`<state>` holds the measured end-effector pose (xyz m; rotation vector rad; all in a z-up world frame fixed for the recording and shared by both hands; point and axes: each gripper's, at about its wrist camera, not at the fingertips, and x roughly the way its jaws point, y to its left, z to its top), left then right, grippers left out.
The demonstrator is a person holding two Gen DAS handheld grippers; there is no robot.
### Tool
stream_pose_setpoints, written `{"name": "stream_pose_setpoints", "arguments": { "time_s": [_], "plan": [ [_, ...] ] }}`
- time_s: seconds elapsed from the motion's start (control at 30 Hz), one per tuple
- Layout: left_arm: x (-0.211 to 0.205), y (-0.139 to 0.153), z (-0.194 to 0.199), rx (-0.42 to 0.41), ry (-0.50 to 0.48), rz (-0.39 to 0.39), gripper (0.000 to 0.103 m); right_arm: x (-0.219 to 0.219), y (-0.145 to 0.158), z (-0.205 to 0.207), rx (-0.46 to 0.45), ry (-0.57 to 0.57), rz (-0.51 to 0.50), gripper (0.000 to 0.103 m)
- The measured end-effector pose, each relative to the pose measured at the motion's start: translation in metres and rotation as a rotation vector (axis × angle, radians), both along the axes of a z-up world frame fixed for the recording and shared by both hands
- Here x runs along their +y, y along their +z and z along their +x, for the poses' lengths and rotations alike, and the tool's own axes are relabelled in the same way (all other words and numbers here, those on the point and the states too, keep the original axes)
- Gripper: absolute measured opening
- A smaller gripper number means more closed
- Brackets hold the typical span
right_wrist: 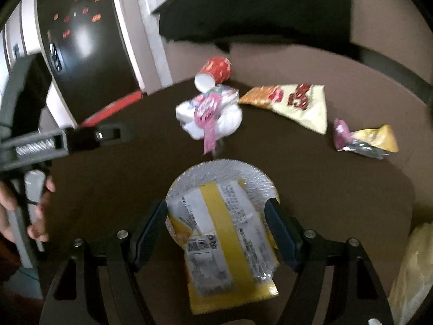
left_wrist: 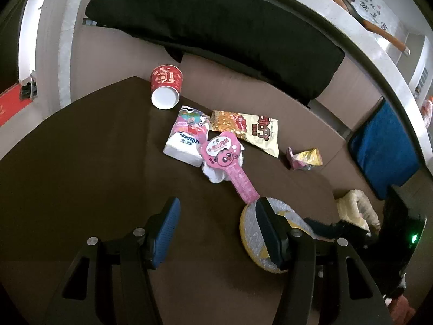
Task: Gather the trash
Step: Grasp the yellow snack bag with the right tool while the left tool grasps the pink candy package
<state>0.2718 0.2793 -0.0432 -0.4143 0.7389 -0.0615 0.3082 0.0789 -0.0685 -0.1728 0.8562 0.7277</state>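
Trash lies on a dark brown table (left_wrist: 81, 149): a tipped red paper cup (left_wrist: 166, 84), a tissue pack (left_wrist: 186, 138), a yellow snack bag (left_wrist: 249, 130), a pink bear wrapper (left_wrist: 227, 159) on crumpled white tissue, and a small crumpled wrapper (left_wrist: 305, 158). My left gripper (left_wrist: 216, 205) hangs open over bare table with nothing between its fingers. A round foil lid with a yellow packet (right_wrist: 216, 216) rests on the table. My right gripper (right_wrist: 216, 205) stands wide around it, with the pads close to its edges. The right wrist view is motion-blurred.
A black cushion (left_wrist: 216, 32) lies on the tan sofa behind the table, with a blue cushion (left_wrist: 384, 146) to the right. A pale yellow cloth (left_wrist: 354, 208) lies off the table's right edge. A hand (right_wrist: 38, 211) grips the left tool's handle.
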Motion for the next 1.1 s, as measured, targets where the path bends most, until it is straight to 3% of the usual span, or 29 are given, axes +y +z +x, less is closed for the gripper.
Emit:
{"name": "stream_pose_setpoints", "arguments": {
  "time_s": [0.13,0.27,0.5,0.6,0.73,0.87,1.1],
  "plan": [
    [-0.005,-0.003,0.009,0.006,-0.016,-0.008,0.059,-0.013,0.003,-0.007,-0.021,-0.019,-0.004,0.053],
    [-0.013,-0.005,0.021,0.01,-0.031,0.001,0.059,-0.049,0.011,-0.016,-0.019,-0.08,0.051,0.048],
    [-0.018,0.003,0.066,-0.043,0.017,0.019,0.059,-0.102,0.008,-0.015,0.048,-0.232,0.147,0.048],
    [-0.014,-0.004,0.088,-0.009,0.071,0.015,0.059,-0.113,0.003,-0.017,0.053,-0.265,0.164,0.048],
    [-0.016,-0.02,0.106,0.061,0.119,0.087,0.059,-0.123,0.001,-0.02,0.05,-0.291,0.209,0.048],
    [-0.021,-0.03,0.108,0.069,0.129,0.095,0.059,-0.129,0.001,-0.022,0.044,-0.298,0.205,0.048],
    [-0.043,-0.031,0.111,0.068,0.057,0.121,0.059,-0.133,-0.005,-0.023,0.065,-0.309,0.206,0.048]
  ]
}}
